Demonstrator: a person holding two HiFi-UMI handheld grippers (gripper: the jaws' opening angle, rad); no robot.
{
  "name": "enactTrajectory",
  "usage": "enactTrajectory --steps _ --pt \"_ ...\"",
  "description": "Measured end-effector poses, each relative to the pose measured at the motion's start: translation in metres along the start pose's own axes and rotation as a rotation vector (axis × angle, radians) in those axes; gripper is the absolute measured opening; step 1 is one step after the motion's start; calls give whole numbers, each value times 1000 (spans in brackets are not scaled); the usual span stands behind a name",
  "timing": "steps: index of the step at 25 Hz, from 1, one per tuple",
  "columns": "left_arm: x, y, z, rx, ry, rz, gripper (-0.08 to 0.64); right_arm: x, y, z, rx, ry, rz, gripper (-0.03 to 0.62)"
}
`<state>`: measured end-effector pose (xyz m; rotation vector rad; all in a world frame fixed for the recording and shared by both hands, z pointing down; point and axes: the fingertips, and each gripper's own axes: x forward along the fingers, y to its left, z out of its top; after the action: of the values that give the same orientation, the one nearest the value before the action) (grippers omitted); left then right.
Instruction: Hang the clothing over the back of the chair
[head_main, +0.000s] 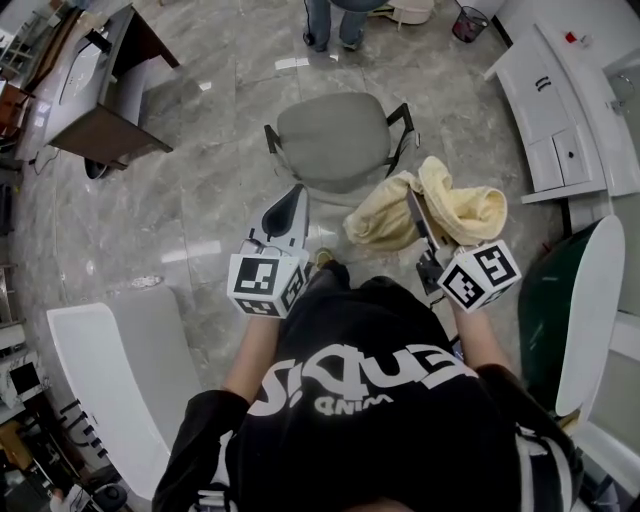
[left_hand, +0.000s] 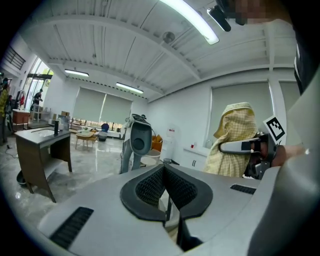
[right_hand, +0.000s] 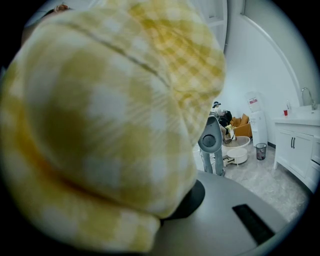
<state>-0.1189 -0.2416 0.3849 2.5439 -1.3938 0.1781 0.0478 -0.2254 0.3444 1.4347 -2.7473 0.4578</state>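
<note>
The right gripper (head_main: 412, 200) has its fingers pinched on the bunched yellow clothing (head_main: 455, 212), which drapes over them; the left gripper (head_main: 292, 198) is closed and empty. Carry it high over the chair (head_main: 330, 140) ahead and centre it on the back before releasing.

Soft checked woven cloth clothing (head_main: 462, 208), matt grey fabric chair (head_main: 330, 140), glossy veined stone floor (head_main: 200, 180), smooth white cabinet (head_main: 555, 100)

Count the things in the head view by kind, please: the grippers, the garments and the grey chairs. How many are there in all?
grippers: 2 (left gripper, right gripper)
yellow checked garment: 1
grey chair: 1
total: 4
</note>
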Motion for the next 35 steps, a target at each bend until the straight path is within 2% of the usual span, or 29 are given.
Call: enactTrajectory --steps 7,21,35 --pt "18 14 6 5 18 -24 15 27 -5 5 -2 11 -6 31" --pt "52 26 14 -1 17 22 15 79 -39 13 -16 33 47 31" --pt "78 37 10 -9 60 39 15 141 -80 -17 42 90 68 31"
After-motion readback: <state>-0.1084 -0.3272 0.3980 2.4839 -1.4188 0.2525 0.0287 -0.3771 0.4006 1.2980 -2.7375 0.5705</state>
